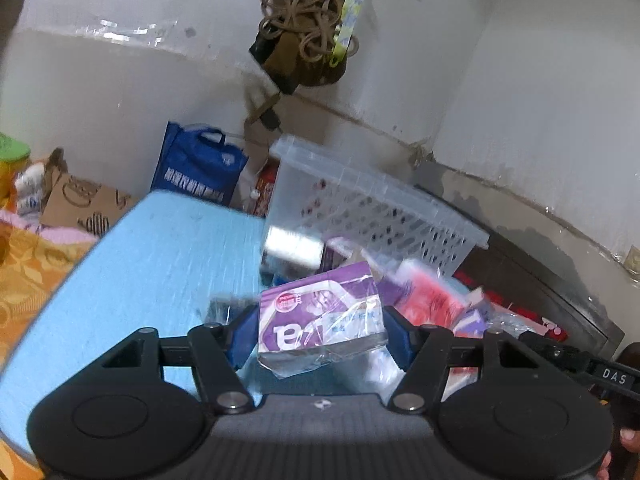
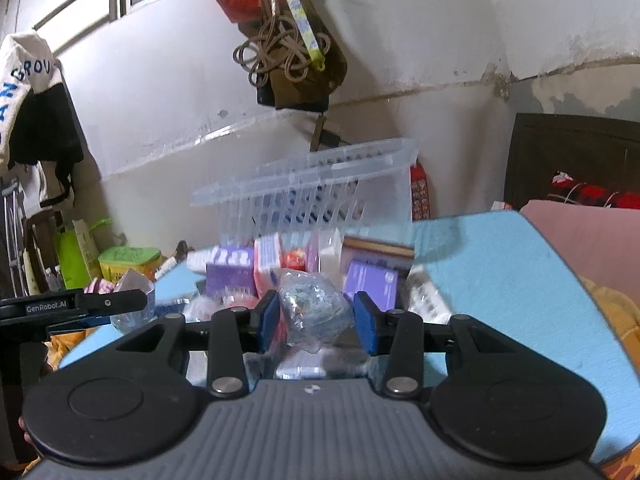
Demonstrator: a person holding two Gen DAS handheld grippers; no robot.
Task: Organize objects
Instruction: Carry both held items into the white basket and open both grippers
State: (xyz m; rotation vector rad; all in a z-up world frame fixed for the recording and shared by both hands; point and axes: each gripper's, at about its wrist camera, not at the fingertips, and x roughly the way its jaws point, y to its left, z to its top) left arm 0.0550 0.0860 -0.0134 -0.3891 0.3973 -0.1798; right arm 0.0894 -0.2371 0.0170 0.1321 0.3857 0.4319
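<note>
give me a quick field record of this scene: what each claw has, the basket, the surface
left claw: shut on purple packet, plastic-wrapped
right claw: shut on crinkled clear plastic bundle
basket: clear perforated plastic, tilted, behind the pile
pile: purple and pink packets on the table
surface: light blue table

Black linkage arms with silver pivot screws behind blue-padded jaws on left gripper (image 1: 322, 334) and right gripper (image 2: 316, 322); round black discs flanking a ribbed grey housing bearing a small white logo.
</note>
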